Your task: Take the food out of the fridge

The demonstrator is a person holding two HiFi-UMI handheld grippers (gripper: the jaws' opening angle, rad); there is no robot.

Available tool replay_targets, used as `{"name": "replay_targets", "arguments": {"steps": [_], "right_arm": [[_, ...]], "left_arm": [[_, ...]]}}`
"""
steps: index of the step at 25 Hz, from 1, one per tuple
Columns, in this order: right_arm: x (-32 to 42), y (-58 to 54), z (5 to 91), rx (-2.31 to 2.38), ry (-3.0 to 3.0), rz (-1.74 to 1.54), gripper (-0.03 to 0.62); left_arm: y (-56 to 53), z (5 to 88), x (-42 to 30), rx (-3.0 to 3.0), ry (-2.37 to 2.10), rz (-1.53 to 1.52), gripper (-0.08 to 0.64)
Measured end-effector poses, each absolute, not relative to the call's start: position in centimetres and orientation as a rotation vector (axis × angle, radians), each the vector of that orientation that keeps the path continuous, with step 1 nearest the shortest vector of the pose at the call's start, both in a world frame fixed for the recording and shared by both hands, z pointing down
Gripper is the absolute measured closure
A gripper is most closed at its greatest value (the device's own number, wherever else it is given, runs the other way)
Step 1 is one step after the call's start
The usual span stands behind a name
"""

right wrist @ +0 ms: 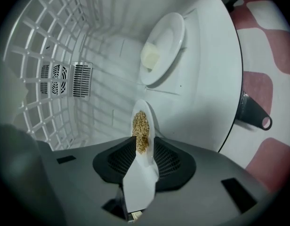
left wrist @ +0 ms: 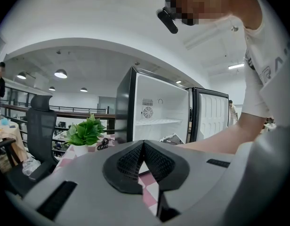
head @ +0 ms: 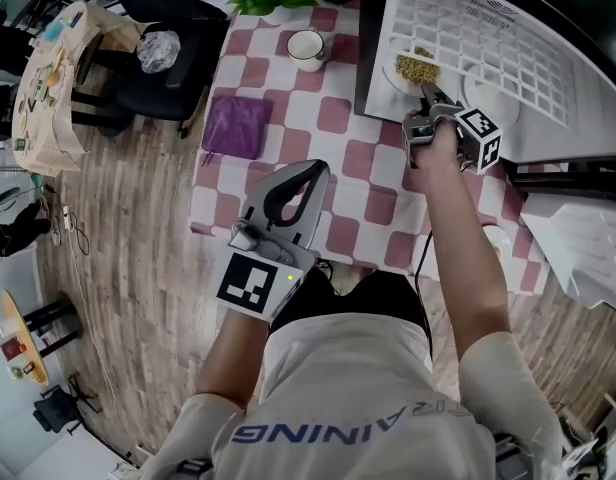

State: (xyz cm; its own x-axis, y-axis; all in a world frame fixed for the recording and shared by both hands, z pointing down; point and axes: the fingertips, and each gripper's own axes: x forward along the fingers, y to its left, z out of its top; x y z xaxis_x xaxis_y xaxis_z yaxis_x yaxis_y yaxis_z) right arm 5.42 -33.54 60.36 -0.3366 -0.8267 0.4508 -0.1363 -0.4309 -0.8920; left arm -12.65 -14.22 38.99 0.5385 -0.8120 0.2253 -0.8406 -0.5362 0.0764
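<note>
Right gripper clamps a plate of brown grain inside the fridge. Beyond it, a second plate holds an indistinct pale lump. Left gripper closed, empty.

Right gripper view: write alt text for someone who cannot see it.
The right hand-held gripper is shut on the rim of a white plate of brown grains inside a white fridge. Behind it sits a second plate with a pale lump of food.

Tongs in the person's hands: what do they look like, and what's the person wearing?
The left tongs and right tongs are grey with black ribbed pads. Each carries a cube with black-and-white square markers. The person wears a white short-sleeved T-shirt with blue letters.
</note>
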Motion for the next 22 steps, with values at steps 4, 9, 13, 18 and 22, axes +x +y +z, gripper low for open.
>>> {"name": "replay_targets", "arguments": {"steps": [4, 9, 13, 18, 22], "right_arm": [[5.5, -33.6, 60.6, -1.405, 1.239, -1.803, 0.488], [5.6, -33.3, 60.9, -1.378, 1.225, -1.801, 0.560], [5.5, -33.0, 60.3, -1.274, 1.226, -1.753, 0.566], [6.0, -32.5, 59.3, -1.233, 1.255, -1.686, 0.566], [6.4, -31.6, 58.2, -1.226, 1.286, -1.659, 0.566]], "left_arm": [[-14.0, 39.0, -12.9, 2.597, -1.410, 0.248, 0.554], [-13.9, 39.0, -13.0, 2.597, -1.403, 0.245, 0.554], [-13.7, 38.8, -13.1, 2.599, -1.403, 0.235, 0.554], [-13.5, 38.5, -13.0, 2.611, -1.387, 0.229, 0.554], [-13.2, 38.2, -13.0, 2.621, -1.374, 0.220, 0.554]]}}
